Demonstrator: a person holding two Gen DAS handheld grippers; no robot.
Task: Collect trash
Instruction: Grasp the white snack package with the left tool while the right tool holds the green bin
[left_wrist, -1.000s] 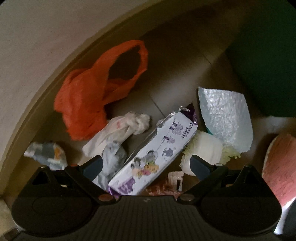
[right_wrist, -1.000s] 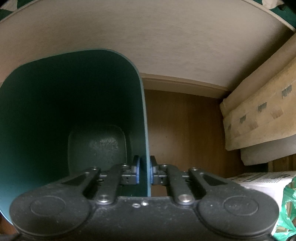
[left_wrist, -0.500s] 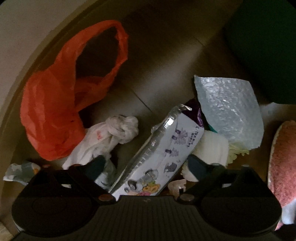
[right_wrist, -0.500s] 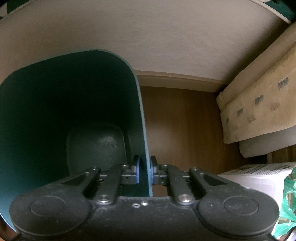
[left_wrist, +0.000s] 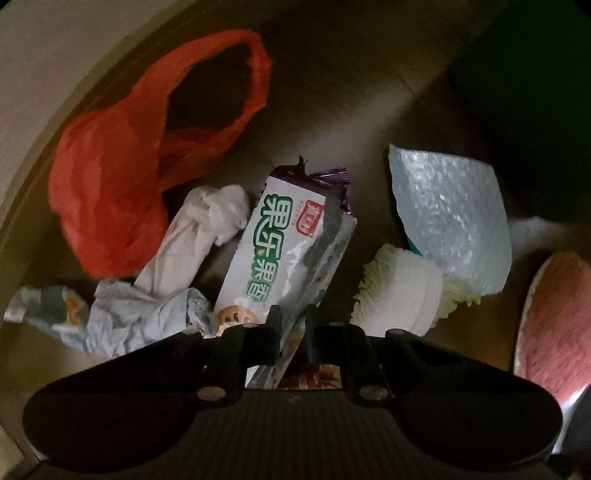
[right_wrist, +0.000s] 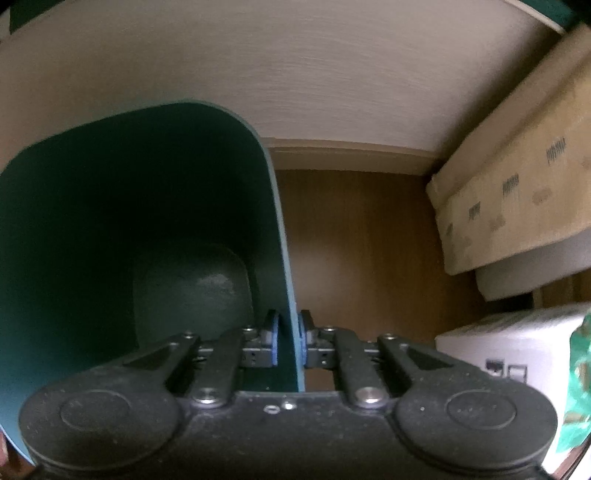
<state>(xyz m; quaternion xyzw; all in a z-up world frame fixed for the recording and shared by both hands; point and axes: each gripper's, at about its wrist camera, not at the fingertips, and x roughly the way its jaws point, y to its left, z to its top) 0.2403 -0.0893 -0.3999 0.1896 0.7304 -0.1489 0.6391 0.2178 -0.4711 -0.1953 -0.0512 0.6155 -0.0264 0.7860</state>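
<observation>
The snack wrapper is lying slanted on the dark wooden floor, a long white packet with green lettering, a small red logo, a silvery crimped side and a torn purple end pointing away from the camera. Its near end is sitting between the jaws of the left gripper, which are closing on it, the dark fingers pressing in from either side.

Just left of the wrapper a knotted white bag is resting, with a crumpled grey-blue rag beside its near end. Further left an orange plastic bag is sprawling, its handle loop open. To the right of the wrapper a pale cabbage leaf is lying, partly under a sheet of bubble wrap. Well right of that, a pink slipper is showing at the edge.

The right gripper is pinching the rim of a dark green bin, blue pads on either side of its wall. Cardboard boxes are leaning beyond the bin.
</observation>
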